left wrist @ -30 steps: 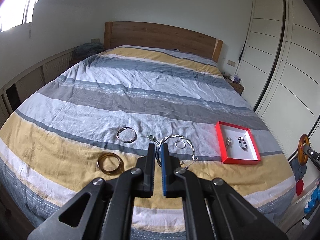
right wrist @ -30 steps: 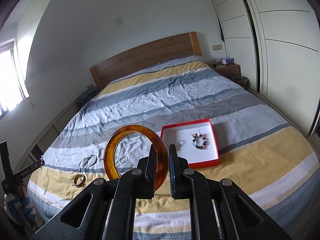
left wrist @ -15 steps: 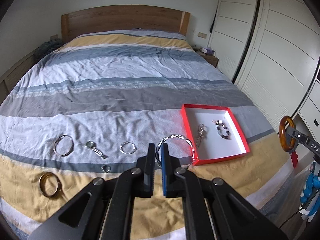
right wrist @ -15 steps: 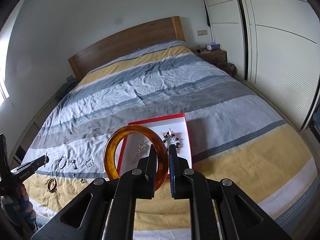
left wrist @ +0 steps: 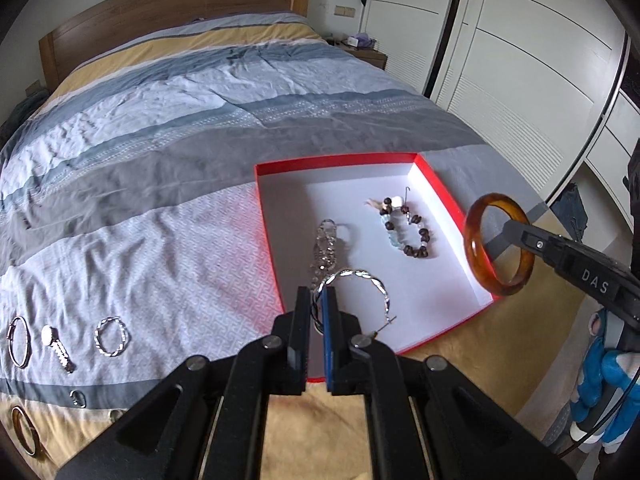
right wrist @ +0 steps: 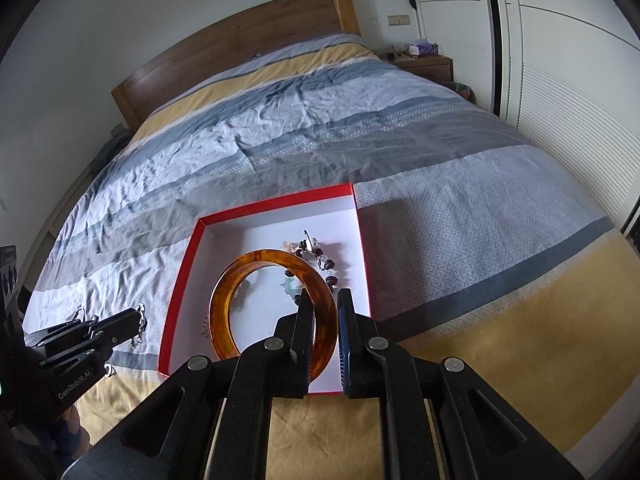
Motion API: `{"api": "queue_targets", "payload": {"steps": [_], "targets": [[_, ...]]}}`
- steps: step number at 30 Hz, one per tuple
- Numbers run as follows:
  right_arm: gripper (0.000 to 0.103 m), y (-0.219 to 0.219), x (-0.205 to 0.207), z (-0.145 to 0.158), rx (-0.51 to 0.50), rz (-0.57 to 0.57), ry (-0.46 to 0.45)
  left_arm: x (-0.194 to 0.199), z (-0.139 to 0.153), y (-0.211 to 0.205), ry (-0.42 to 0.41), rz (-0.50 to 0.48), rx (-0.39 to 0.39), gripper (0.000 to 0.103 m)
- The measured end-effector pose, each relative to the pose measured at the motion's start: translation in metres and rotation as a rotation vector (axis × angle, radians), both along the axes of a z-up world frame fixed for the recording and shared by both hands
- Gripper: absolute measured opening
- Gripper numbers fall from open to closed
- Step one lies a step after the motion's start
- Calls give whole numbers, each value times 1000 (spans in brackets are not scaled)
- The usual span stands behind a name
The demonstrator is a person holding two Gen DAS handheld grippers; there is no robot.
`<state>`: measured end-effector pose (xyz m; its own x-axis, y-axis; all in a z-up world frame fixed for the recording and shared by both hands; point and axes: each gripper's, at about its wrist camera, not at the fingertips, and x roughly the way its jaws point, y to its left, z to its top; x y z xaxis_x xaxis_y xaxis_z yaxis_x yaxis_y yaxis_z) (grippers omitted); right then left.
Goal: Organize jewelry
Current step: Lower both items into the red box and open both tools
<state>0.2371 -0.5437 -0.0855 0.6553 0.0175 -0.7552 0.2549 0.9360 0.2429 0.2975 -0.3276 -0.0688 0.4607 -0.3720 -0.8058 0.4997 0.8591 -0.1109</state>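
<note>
**Both grippers now over the red tray, each with a bracelet**

A second ago both views took in the whole bed from farther back; now the tray [left wrist: 436, 188] fills the middle of each view, and both grippers point more steeply down. The loose jewelry that lay just ahead of the left gripper [left wrist: 319, 312] a second ago now sits well off to its left.

The left gripper is pinched on a twisted silver bracelet [left wrist: 362, 280], which hangs over the tray's near left part. The right gripper [right wrist: 324, 324] is clamped on an amber bangle [right wrist: 276, 300], held upright on edge above the tray's near half.

Inside the tray, ahead of the left gripper, lie a clear chain [left wrist: 326, 246] and, to its right, a beaded bracelet [left wrist: 408, 228]. In the right wrist view the bangle covers part of the beads and most of the chain.

On the striped bedspread [left wrist: 160, 160] to the left gripper's left lie a twisted ring [left wrist: 111, 336], a small watch [left wrist: 56, 346], a thin bangle [left wrist: 19, 341], a small ring [left wrist: 77, 397] and a brown bangle [left wrist: 25, 432].

"DAS" reads on the right gripper's finger in the left view; "GenRobot.AI" on the left gripper in the right view.
</note>
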Motion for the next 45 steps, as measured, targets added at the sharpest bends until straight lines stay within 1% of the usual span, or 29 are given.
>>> {"api": "queue_targets", "payload": {"steps": [4, 7, 11, 14, 18, 23, 29, 32, 36, 37, 39, 41, 43, 44, 45], "targets": [[11, 1, 14, -23, 3, 10, 37, 10, -21, -16, 27, -16, 18, 5], [11, 0, 23, -34, 3, 14, 50, 20, -28, -25, 31, -22, 26, 5], [11, 0, 43, -37, -3, 25, 46, 42, -29, -38, 14, -26, 35, 5], [11, -1, 68, -37, -26, 34, 46, 62, -27, -48, -8, -21, 51, 5], [11, -6, 104, -42, -63, 29, 69, 87, -31, -59, -25, -4, 85, 5], [11, -8, 137, -53, -123, 36, 117, 112, -47, -66, -4, 29, 109, 5], [11, -2, 149, -62, -217, 65, 162, 123, -63, -61, 52, 62, 104, 5], [11, 4, 152, -66, -269, 76, 185, 124, -65, -60, 63, 66, 106, 5], [11, 7, 151, -67, -295, 76, 195, 124, -65, -59, 70, 59, 95, 6], [13, 7, 151, -66, -299, 76, 197, 124, -64, -58, 73, 58, 89, 6], [20, 8, 150, -62, -297, 78, 186, 125, -63, -56, 81, 56, 67, 10], [21, 8, 146, -56, -287, 76, 170, 124, -60, -54, 81, 52, 40, 14], [31, 8, 139, -45, -290, 66, 148, 121, -53, -52, 67, 59, 22, 24], [32, 7, 135, -39, -286, 61, 135, 119, -49, -50, 60, 63, 10, 30], [32, 6, 130, -32, -281, 56, 123, 117, -44, -48, 57, 64, -5, 31]]}}
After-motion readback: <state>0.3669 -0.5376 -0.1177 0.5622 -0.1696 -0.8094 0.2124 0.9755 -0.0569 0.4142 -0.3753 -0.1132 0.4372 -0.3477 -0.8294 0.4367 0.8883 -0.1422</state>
